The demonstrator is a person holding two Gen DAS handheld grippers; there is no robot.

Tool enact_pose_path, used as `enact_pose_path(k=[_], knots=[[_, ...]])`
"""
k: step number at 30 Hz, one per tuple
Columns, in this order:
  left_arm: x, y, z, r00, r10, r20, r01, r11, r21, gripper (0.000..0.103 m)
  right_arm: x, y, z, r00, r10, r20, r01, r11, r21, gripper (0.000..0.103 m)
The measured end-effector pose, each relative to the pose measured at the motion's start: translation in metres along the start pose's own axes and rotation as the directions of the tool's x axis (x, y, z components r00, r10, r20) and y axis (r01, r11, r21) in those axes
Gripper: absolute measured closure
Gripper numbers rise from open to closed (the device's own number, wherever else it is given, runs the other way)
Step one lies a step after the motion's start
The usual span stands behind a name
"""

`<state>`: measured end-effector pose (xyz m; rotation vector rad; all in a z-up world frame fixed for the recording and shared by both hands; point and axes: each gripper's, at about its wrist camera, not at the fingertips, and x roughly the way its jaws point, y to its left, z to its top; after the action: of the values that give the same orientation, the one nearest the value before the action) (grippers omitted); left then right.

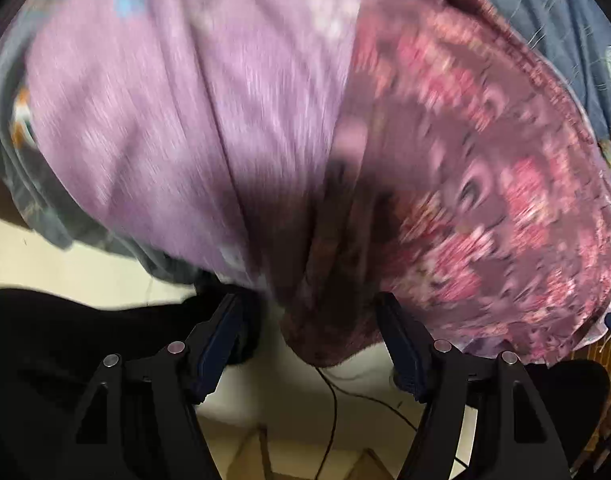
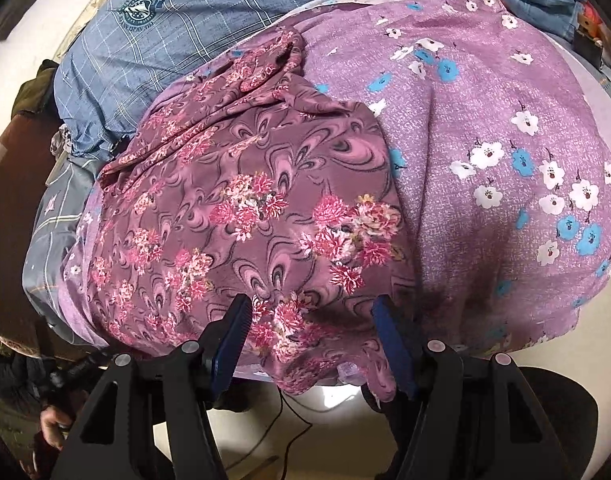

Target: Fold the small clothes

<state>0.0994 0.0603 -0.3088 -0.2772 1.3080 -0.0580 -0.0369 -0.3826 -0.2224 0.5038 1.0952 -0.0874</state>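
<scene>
Both tongs, left (image 1: 309, 320) and right (image 2: 309, 320), are gaping wide, gripping nothing, over the maroon floral garment (image 2: 241, 208) lying atop the lilac flowered cloth (image 2: 505, 140) on the white surface (image 2: 329, 404).

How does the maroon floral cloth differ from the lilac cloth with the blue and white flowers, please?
The maroon floral cloth carries pink blossoms on dark swirls; the lilac cloth has scattered white and blue flowers on a paler ground. The maroon cloth lies crumpled on top, the lilac cloth spread smoother beneath. Both hang over the table's near edge.
</scene>
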Motion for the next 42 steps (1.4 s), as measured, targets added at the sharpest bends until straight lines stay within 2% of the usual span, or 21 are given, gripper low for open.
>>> enact_pose_path(k=[2, 4, 6, 8, 10, 13, 18, 21, 25, 28, 31, 36, 38, 42], knots=[[0.018, 0.002, -0.004, 0.998, -0.026, -0.051, 0.026, 1.000, -0.010, 0.034, 0.000, 0.000, -0.001, 1.000, -0.002, -0.002, 0.002, 1.000, 0.000, 0.038], [0.032, 0.006, -0.004, 0.997, -0.020, -0.072, 0.018, 1.000, -0.020, 0.035, 0.001, -0.001, -0.002, 1.000, -0.003, -0.004, 0.003, 1.000, 0.002, 0.038], [0.040, 0.010, -0.002, 0.997, -0.012, -0.073, 0.010, 1.000, -0.028, 0.036, 0.003, 0.000, -0.003, 1.000, 0.000, -0.009, 0.000, 1.000, 0.005, 0.038], [0.043, 0.011, 0.000, 0.999, -0.032, -0.041, 0.031, 0.999, -0.035, 0.043, 0.006, 0.002, -0.005, 1.000, 0.002, -0.016, -0.002, 1.000, 0.003, 0.038], [0.045, 0.009, 0.000, 0.998, -0.058, -0.026, 0.058, 0.998, -0.023, 0.075, 0.008, 0.005, -0.006, 1.000, 0.005, -0.021, -0.005, 1.000, -0.004, 0.038], [0.044, 0.005, -0.002, 0.995, -0.095, -0.016, 0.095, 0.995, 0.015, 0.096, 0.009, 0.009, -0.009, 1.000, 0.011, -0.025, -0.011, 1.000, -0.020, 0.038], [0.025, 0.006, -0.013, 0.987, -0.155, 0.034, 0.152, 0.986, 0.073, 0.098, 0.003, 0.008, -0.008, 0.999, 0.049, -0.018, -0.049, 0.999, -0.004, 0.038], [0.012, 0.009, -0.021, 0.972, -0.229, 0.044, 0.224, 0.970, 0.092, 0.098, 0.002, 0.004, -0.010, 0.993, 0.113, -0.025, -0.112, 0.993, 0.037, 0.038], [-0.005, -0.001, -0.032, 0.953, -0.297, 0.061, 0.286, 0.947, 0.148, 0.099, 0.010, 0.009, -0.016, 0.982, 0.178, -0.056, -0.175, 0.983, 0.058, 0.037], [-0.025, -0.006, -0.042, 0.933, -0.350, 0.078, 0.331, 0.924, 0.190, 0.099, 0.016, 0.017, -0.025, 0.966, 0.242, -0.088, -0.238, 0.970, 0.053, 0.037], [-0.051, -0.010, -0.046, 0.915, -0.391, 0.097, 0.362, 0.903, 0.229, 0.099, 0.020, 0.025, -0.033, 0.939, 0.324, -0.114, -0.318, 0.946, 0.062, 0.036], [-0.080, -0.010, -0.042, 0.896, -0.429, 0.113, 0.392, 0.884, 0.253, 0.099, 0.030, 0.021, -0.050, 0.867, 0.480, -0.133, -0.454, 0.871, 0.186, 0.031], [-0.086, -0.006, -0.043, 0.889, -0.443, 0.113, 0.407, 0.879, 0.247, 0.099, 0.037, 0.016, -0.059, 0.843, 0.519, -0.138, -0.480, 0.844, 0.240, 0.030], [-0.106, -0.011, -0.042, 0.869, -0.479, 0.127, 0.435, 0.860, 0.265, 0.099, 0.051, 0.003, -0.076, 0.817, 0.560, -0.138, -0.490, 0.800, 0.347, 0.028]])
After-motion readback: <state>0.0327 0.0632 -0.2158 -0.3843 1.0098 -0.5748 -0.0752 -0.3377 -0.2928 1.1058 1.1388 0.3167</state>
